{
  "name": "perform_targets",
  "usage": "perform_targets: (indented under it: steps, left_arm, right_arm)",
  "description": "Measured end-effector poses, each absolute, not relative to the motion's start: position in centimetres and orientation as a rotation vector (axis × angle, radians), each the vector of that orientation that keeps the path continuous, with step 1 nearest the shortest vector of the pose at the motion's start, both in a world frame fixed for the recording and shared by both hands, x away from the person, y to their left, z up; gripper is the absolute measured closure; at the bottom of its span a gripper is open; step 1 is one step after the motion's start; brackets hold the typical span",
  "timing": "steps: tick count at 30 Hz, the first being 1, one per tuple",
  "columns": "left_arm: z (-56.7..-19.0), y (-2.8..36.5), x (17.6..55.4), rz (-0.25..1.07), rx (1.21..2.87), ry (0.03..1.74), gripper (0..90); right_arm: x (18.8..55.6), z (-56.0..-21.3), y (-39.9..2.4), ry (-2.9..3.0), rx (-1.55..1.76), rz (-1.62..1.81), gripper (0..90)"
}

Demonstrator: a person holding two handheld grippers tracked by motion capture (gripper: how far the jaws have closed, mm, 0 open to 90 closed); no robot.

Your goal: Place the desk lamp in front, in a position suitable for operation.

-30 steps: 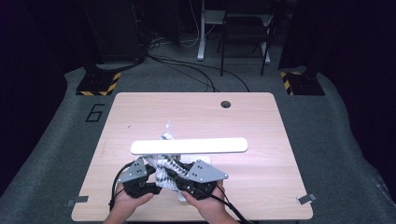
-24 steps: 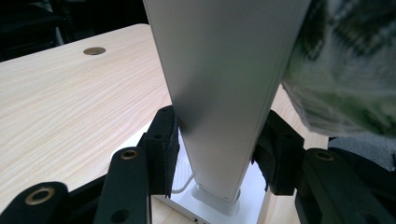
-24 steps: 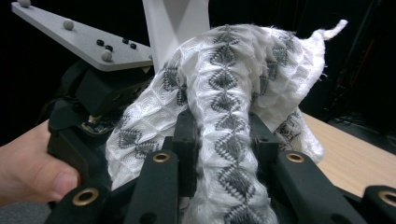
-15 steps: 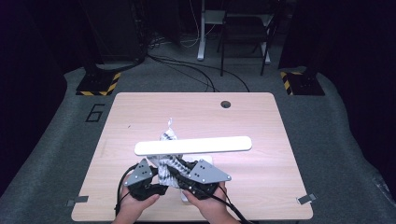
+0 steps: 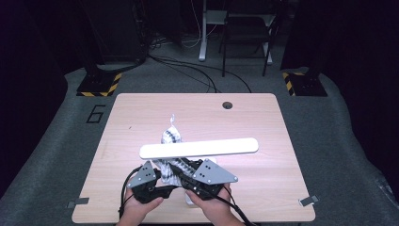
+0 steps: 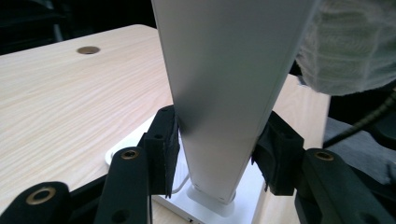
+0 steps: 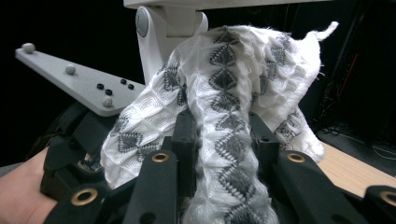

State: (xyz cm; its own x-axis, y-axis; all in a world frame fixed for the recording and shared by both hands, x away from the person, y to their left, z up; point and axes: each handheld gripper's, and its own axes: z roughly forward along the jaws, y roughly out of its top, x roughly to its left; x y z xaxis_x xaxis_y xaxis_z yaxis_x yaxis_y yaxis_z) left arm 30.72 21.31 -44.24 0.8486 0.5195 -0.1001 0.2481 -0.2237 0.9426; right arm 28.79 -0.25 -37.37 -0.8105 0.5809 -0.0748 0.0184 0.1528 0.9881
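A person's two hands come in at the near edge of the pale wooden desk, each carrying a claw; between them stands a white desk lamp whose long flat lamp head lies level across the middle of the desk, its upright arm rising from a white base that sits near the front edge; the left claw is clenched on the lamp arm, one black pad pressed to each side of the flat white bar just above the base, and from above this claw shows low at the left beside the base; the right claw is clamped on a white cloth with a grey diamond pattern, a bunched fold of it squeezed between the two black jaws and the loose rest spilling up and to both sides; that cloth lies against the lamp arm just under the hinge of the lamp head; from above, the cloth trails out past the lamp head toward the far side of the desk, one corner sticking up, while the right claw sits just right of the left one, the two nearly touching; a small round hole marks the desk's far edge.
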Motion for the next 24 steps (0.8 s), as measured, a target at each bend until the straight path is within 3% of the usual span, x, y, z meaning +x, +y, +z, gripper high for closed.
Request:
perform_targets:
  steps: [8, 13, 24]
  left_arm:
    - [-44.2, 21.9, 31.0, 0.226, 1.848, 0.469, 49.0]
    - [-44.3, 22.1, 31.0, 0.221, 1.833, 0.435, 52.4]
    - [-44.0, 21.1, 30.8, 0.293, 1.834, 0.52, 53.3]
  right_arm:
    - [28.5, -37.5, -0.6, 1.977, 0.556, 1.686, 68.9]
    - [28.3, -37.6, -1.0, 1.972, 0.559, 1.684, 68.2]
    - [29.0, -37.5, -1.1, 1.971, 0.572, 1.672, 68.1]
